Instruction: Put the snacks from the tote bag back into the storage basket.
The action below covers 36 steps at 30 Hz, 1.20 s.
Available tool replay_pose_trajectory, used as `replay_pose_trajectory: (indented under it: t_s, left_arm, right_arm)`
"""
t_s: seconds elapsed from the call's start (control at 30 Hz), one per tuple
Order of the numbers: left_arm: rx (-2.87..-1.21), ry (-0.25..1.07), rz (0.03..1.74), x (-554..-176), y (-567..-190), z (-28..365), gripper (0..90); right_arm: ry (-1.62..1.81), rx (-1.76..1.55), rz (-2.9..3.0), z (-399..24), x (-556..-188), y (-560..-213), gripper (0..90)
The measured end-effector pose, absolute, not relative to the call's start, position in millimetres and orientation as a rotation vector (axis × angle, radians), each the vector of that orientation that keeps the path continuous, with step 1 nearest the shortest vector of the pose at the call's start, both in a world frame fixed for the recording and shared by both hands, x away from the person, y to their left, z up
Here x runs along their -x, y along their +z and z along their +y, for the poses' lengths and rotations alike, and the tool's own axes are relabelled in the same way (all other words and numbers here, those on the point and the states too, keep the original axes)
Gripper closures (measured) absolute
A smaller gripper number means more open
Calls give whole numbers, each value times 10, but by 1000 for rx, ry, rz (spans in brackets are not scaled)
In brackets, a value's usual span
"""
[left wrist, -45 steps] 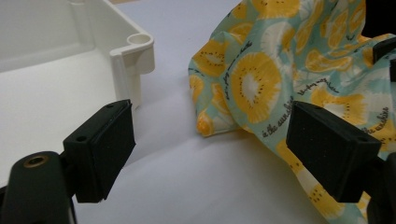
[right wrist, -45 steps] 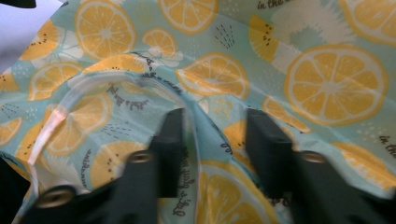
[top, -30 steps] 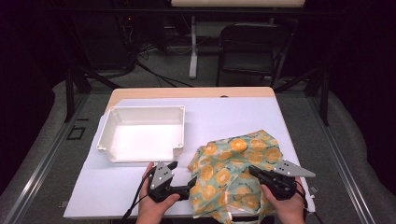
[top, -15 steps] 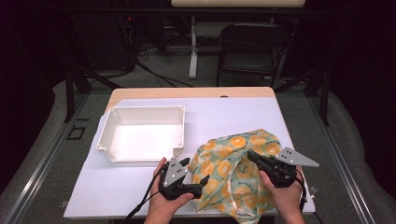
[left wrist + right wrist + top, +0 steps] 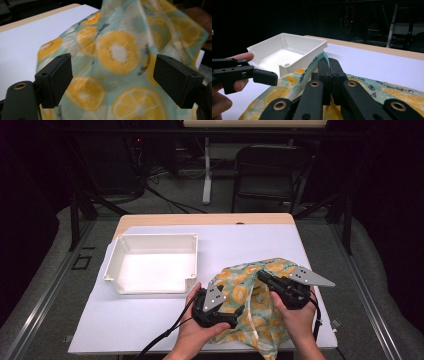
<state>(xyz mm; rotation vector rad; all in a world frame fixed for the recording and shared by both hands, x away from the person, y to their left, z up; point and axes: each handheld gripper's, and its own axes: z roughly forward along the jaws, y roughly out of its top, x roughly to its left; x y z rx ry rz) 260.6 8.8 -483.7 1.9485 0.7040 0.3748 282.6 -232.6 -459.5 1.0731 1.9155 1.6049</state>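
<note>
My right claw (image 5: 329, 65) clenched on lemon-print cloth (image 5: 252, 307) edge, lifting it beside white tray (image 5: 150, 265); left claw (image 5: 112, 82) released, jaws spread to catch hanging fold.

Overhead light hits the desk (image 5: 150, 325) pretty evenly, white top almost blown out, while the room behind is basically black. Soft shadows only. The cloth (image 5: 120, 50) is smeared and out of focus up close; the high view is low-res, slightly grainy.
</note>
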Motion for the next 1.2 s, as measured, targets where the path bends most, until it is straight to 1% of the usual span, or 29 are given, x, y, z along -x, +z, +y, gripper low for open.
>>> replay_pose_trajectory:
  t_s: [0.13,0.27,0.3,0.33,0.4,0.43,0.47,0.53,0.57,0.63,0.7,0.73,0.8,0.97,1.07,1.13,1.17,1.2]
  left_arm:
    - [-1980,349,694,-2603,-4874,-50,153]
    - [-2009,377,696,-2600,-4903,-149,162]
    - [-2006,385,713,-2609,-4904,-160,190]
    - [-2002,382,716,-2623,-4905,-165,238]
    - [-1995,384,715,-2656,-4904,-172,278]
    - [-1997,392,720,-2670,-4901,-173,324]
    - [-1991,395,728,-2685,-4902,-174,403]
    - [-1976,368,742,-2720,-4899,-155,512]
    - [-1971,359,745,-2742,-4896,-138,594]
    - [-1961,318,747,-2786,-4883,-99,718]
    - [-1954,303,739,-2827,-4855,-55,847]
    - [-1949,304,739,-2844,-4837,-37,888]
    - [-1938,316,747,-2886,-4796,0,900]
    - [-1893,326,779,-3006,-4711,78,900]
    - [-1870,318,793,-3081,-4663,116,900]
    - [-1844,312,810,-3142,-4620,155,900]
    - [-1835,306,817,-3170,-4602,174,900]
    - [-1828,302,818,-3198,-4590,192,900]
  right_arm:
    - [1613,-1063,1924,-2326,-2808,-4592,900]
    - [1629,-1044,1930,-2319,-2768,-4576,900]
    - [1633,-1035,1933,-2315,-2757,-4575,900]
    - [1629,-1030,1941,-2314,-2742,-4575,900]
    - [1642,-1015,1946,-2308,-2727,-4586,900]
    - [1641,-1018,1947,-2310,-2716,-4589,900]
    - [1644,-1016,1944,-2316,-2711,-4593,900]
    - [1641,-1021,1943,-2338,-2700,-4596,900]
    - [1642,-1020,1941,-2349,-2696,-4597,900]
    - [1640,-1026,1935,-2376,-2691,-4603,897]
    - [1628,-1041,1934,-2409,-2679,-4614,878]
    - [1627,-1042,1932,-2423,-2675,-4628,858]
    - [1614,-1058,1940,-2450,-2656,-4659,802]
    - [1508,-1126,1983,-2497,-2616,-4809,596]
    - [1452,-1168,1996,-2519,-2621,-4876,506]
    - [1407,-1169,2023,-2520,-2622,-4911,480]
    - [1370,-1172,2043,-2521,-2620,-4934,480]
    - [1333,-1186,2057,-2524,-2617,-4962,502]
